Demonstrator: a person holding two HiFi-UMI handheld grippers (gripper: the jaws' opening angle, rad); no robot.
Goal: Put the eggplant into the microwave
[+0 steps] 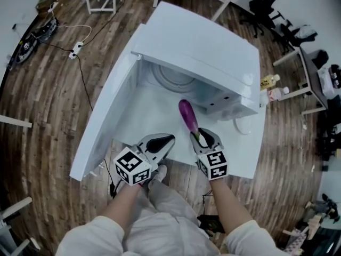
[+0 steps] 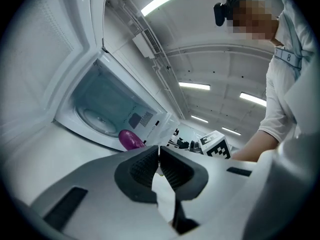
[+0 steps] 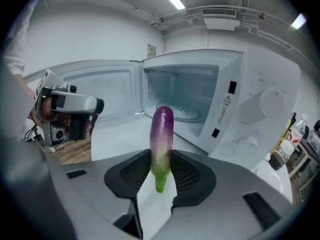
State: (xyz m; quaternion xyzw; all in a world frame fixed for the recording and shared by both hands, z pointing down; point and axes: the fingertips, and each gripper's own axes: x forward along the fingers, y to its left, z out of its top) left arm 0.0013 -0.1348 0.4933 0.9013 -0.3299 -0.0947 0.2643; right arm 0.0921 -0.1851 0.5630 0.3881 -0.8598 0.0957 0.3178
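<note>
My right gripper (image 3: pixel 161 176) (image 1: pixel 205 137) is shut on the eggplant (image 3: pixel 161 144), a purple one with a green stem end, pinched near the stem. The eggplant (image 1: pixel 188 117) points away from me toward the microwave's open cavity (image 3: pixel 182 96). The white microwave (image 1: pixel 208 52) stands on the white table with its door (image 1: pixel 109 111) swung wide open to the left, and a glass turntable (image 1: pixel 173 78) shows inside. My left gripper (image 2: pixel 159 166) (image 1: pixel 160 143) is shut with nothing in it, hovering beside the door. In the left gripper view the eggplant (image 2: pixel 130 139) shows just before the cavity.
The white table (image 1: pixel 242 159) has its front edge near me. Bottles (image 1: pixel 272 87) stand right of the microwave. Cables and a power strip (image 1: pixel 76 48) lie on the wooden floor at left. Chairs and desks stand at far right.
</note>
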